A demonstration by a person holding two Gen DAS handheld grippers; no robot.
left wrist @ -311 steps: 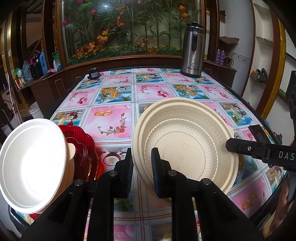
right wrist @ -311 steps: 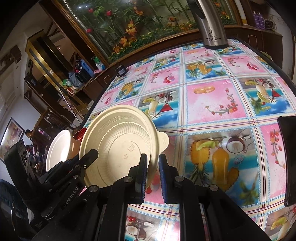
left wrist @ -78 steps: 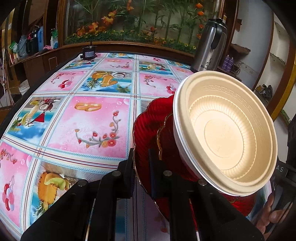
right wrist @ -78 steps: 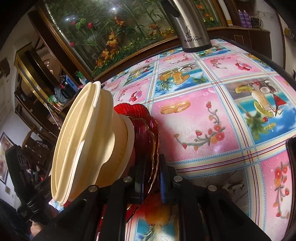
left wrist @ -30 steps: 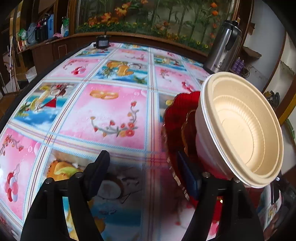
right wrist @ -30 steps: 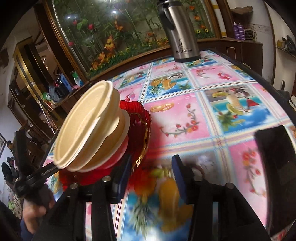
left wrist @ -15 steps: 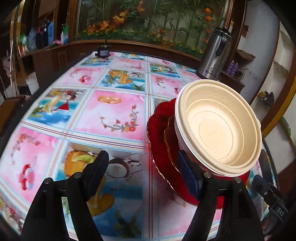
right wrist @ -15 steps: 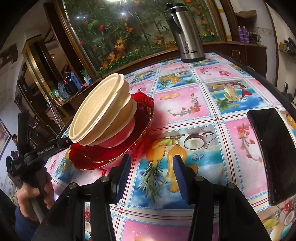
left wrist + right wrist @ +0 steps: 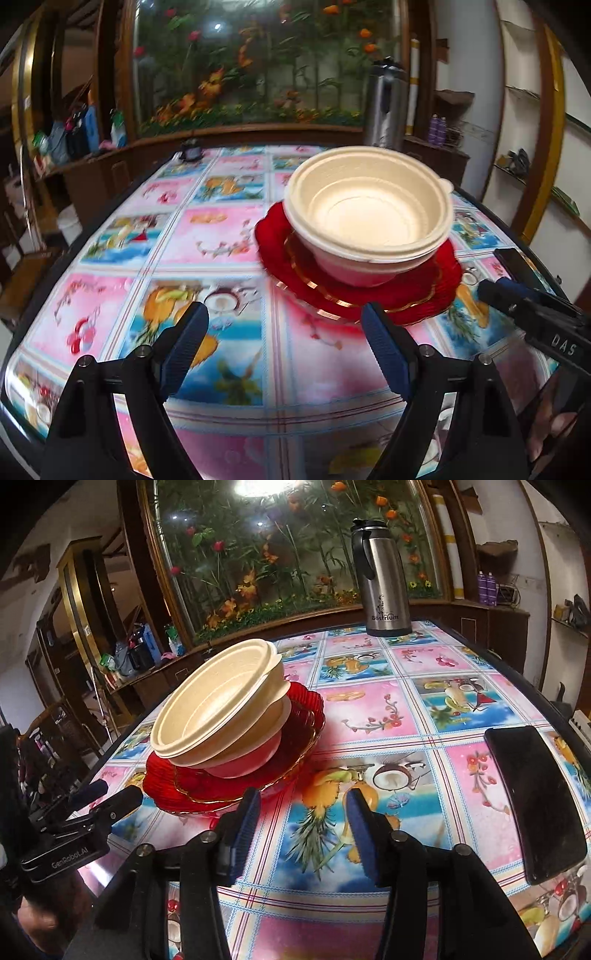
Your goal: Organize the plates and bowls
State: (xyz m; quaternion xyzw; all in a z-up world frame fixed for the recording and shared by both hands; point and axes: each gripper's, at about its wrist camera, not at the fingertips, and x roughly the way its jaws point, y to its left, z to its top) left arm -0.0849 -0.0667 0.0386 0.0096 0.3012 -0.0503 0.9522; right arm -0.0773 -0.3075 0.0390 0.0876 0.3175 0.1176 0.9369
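A stack of cream bowls (image 9: 369, 206) sits nested on red gold-rimmed plates (image 9: 406, 291) on the patterned table. My left gripper (image 9: 282, 314) hangs just short of the plates' near rim. Its jaws are opening wide and nothing is between them. In the right wrist view the same bowls (image 9: 218, 709) and red plates (image 9: 299, 720) lie ahead and to the left. My right gripper (image 9: 303, 798) is beside the plates' rim, its jaws opening with only tablecloth between them. The grippers are apart from the stack on opposite sides.
A steel flask (image 9: 384, 587) stands at the table's far edge. A black phone (image 9: 535, 805) lies flat near the right edge, close to the right gripper. A small dark jar (image 9: 191, 151) is at the far left. A hand (image 9: 40, 915) holds the left gripper.
Both grippers, earlier shut on the red plates' rims, have let go and drawn back. The tilted stack now rests flat on the table. Both pairs of jaws stand wider.
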